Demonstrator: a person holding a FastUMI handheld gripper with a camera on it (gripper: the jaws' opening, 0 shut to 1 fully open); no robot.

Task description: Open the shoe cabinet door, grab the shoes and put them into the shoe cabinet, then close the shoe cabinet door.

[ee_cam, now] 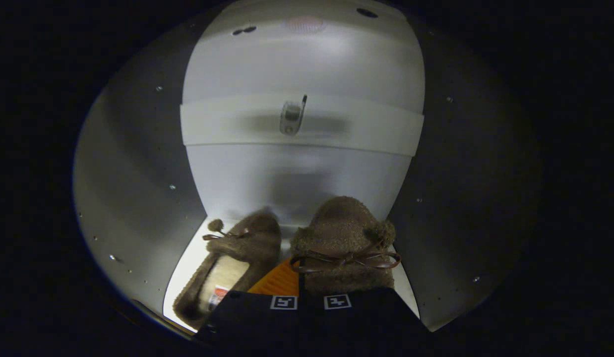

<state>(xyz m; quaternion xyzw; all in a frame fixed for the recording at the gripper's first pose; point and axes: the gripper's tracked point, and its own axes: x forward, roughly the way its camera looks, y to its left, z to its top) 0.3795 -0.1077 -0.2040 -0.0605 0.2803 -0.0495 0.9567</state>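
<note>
Looking from the gripper view into a white shoe cabinet (138,163) with pale side walls dotted by small screws, a back panel crossed by a horizontal white rail (302,124), and a small metal fitting (291,118) fixed at the middle of that rail. Two brown fuzzy slippers on the white floor of the compartment, toes toward the back panel. Left brown fuzzy slipper (237,263) lying free just ahead and to the left of the fingers, cream lining and a small label visible inside, a thin cord with a pompom across its top. Right brown fuzzy slipper (342,238) sitting directly ahead of the gripper (309,301), its brown ribbon bow (344,260) just above the fingertips, heel hidden behind them. Fingers close together, each bearing a square marker, with a narrow slit between; cannot tell whether both press on the right slipper or merely stand against it.
</note>
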